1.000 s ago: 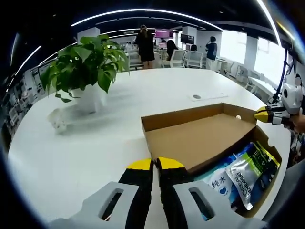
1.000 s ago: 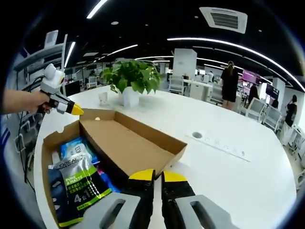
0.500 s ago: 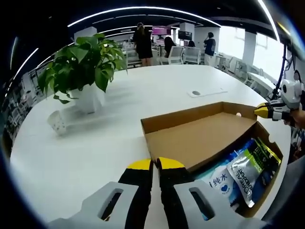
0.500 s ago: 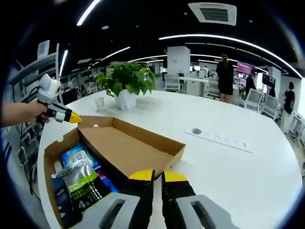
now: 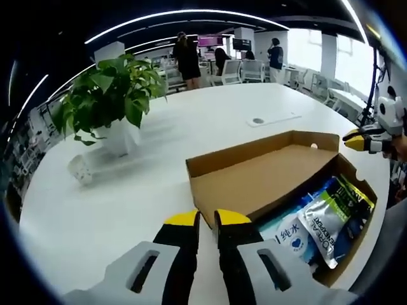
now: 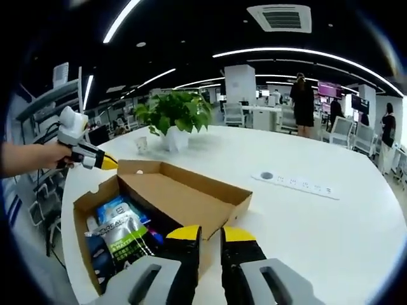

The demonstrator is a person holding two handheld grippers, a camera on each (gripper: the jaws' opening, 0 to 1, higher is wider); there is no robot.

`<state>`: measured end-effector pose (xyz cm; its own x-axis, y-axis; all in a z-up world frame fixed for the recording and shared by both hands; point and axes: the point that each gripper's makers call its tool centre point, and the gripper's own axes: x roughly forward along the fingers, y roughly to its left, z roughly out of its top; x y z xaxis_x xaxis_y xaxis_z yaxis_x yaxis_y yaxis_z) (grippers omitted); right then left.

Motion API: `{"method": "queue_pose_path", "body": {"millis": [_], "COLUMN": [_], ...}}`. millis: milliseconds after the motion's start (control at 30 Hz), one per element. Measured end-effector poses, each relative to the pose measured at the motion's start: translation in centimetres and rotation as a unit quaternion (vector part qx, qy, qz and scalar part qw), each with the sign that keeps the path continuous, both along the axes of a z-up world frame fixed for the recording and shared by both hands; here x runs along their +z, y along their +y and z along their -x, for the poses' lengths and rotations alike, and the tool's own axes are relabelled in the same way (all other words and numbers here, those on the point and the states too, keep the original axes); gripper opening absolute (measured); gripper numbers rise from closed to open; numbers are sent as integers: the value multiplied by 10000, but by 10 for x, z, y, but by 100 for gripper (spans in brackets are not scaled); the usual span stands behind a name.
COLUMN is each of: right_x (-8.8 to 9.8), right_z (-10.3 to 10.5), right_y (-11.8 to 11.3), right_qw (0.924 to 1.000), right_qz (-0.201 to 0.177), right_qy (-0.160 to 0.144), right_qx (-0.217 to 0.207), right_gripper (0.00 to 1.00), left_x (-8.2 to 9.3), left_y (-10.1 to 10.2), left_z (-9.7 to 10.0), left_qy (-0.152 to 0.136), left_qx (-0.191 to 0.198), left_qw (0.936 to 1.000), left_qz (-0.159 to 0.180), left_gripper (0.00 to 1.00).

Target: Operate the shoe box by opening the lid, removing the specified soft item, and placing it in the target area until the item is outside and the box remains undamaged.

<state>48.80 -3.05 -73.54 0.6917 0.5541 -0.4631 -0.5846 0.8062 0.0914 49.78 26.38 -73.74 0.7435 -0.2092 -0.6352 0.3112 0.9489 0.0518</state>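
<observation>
At the bottom centre of the left gripper view, the left tool point(image 5: 206, 219) has two black jaws capped with yellow tips, each set on a pale grey bracket pierced by an oblong slot. The right tool point(image 6: 210, 234), bottom centre of the right gripper view, is built alike. At the left edge of that view, a bare hand point(image 6: 46, 157) grips a white-bodied handle ending in a yellow tip.

The box point(image 5: 267, 178) is plain brown cardboard, inside and out. In it lie a silver, green and black pouch point(image 5: 331, 216) and a light blue pack point(image 5: 289, 232) with a dark blue heart. Both grippers, left point(image 5: 207, 219) and right point(image 6: 211, 234), have yellow tips on black jaws over grey bodies. The table point(image 5: 127, 190) is white; the plant point(image 5: 108, 95) is green in a white pot point(image 5: 121, 133).
</observation>
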Motion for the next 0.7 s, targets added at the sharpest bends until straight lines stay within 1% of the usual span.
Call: {"method": "queue_pose_path", "body": {"millis": [133,267,300,367,533,633,700], "right_x": [2,3,3,2,4,6,6], "right_z": [12,22,24,31,45,52,57], "right_y": [1,1,1,1,1,1,1], "right_qw": [9999,9998,9998,9996,9992,9989,9987], "right_qz": [-70,-110,-125,-125,-181,-232,-245], "right_qy": [22,61,90,133,188,200,206], "right_qx": [77,134,150,204,303,343,386], "right_gripper": [16,21,24,28,35,39,42], "left_x": [2,2,2,0,-5,-10,-15], "left_y": [-5,-16,-18,-23,-33,-42,-48], "left_z": [7,16,18,23,34,42,48], "left_qy": [17,82,98,159,317,454,539], "left_qx": [-74,-177,-212,-303,-393,-512,-598], "left_qw": [10000,9998,9997,9994,9983,9969,9960], "left_qz": [15,68,68,76,279,385,389], "left_gripper": [12,14,14,15,16,17,18]}}
